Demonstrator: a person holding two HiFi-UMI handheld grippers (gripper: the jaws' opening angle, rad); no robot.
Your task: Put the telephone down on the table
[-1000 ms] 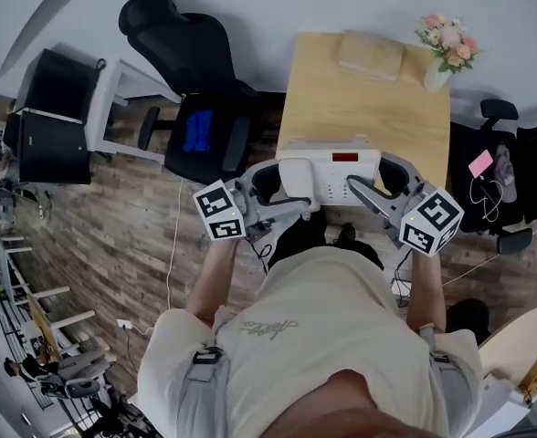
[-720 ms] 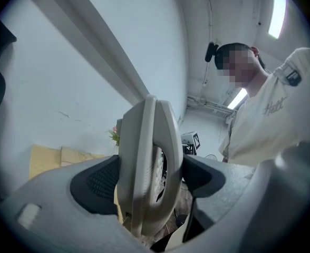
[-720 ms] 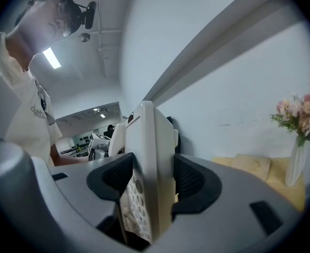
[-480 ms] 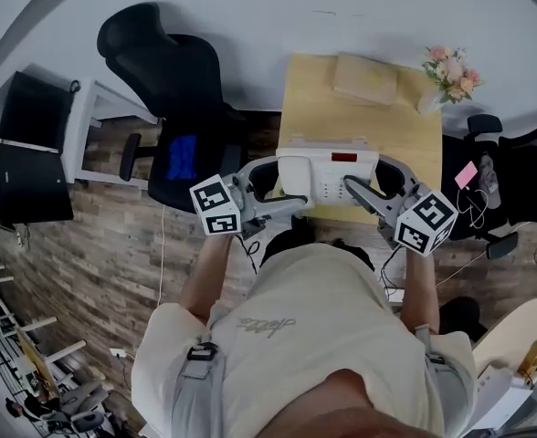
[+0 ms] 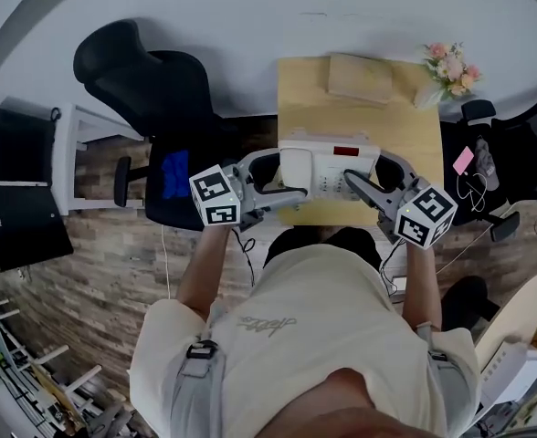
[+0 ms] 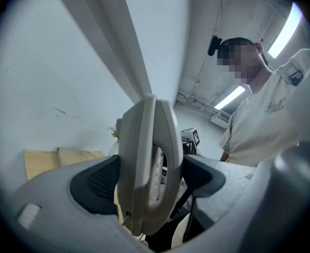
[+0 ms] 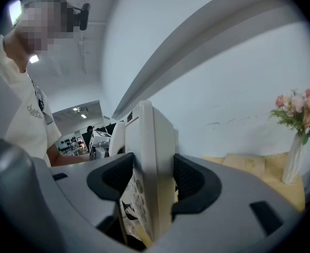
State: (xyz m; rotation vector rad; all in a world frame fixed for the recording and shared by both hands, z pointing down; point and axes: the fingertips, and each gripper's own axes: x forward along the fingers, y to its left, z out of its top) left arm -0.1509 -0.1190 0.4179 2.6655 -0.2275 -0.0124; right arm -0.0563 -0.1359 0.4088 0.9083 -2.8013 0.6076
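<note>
A white desk telephone (image 5: 328, 169) with a red display hangs over the near edge of a light wooden table (image 5: 360, 121), held from both sides. My left gripper (image 5: 285, 192) is shut on its handset end (image 6: 147, 173). My right gripper (image 5: 360, 188) is shut on the keypad end (image 7: 151, 173). In both gripper views the phone stands edge-on between the dark ribbed pads (image 7: 189, 181). Whether the phone's underside touches the table is hidden.
A tan folded cloth (image 5: 360, 76) lies at the table's far edge and a vase of pink flowers (image 5: 447, 67) stands at its far right corner. A black office chair (image 5: 159, 108) is left of the table, another (image 5: 501, 167) on the right. White wall behind.
The phone and both grippers have moved a little farther over the table. The head camera has shifted, so the chair and the dark cabinets at left have slid leftward.
</note>
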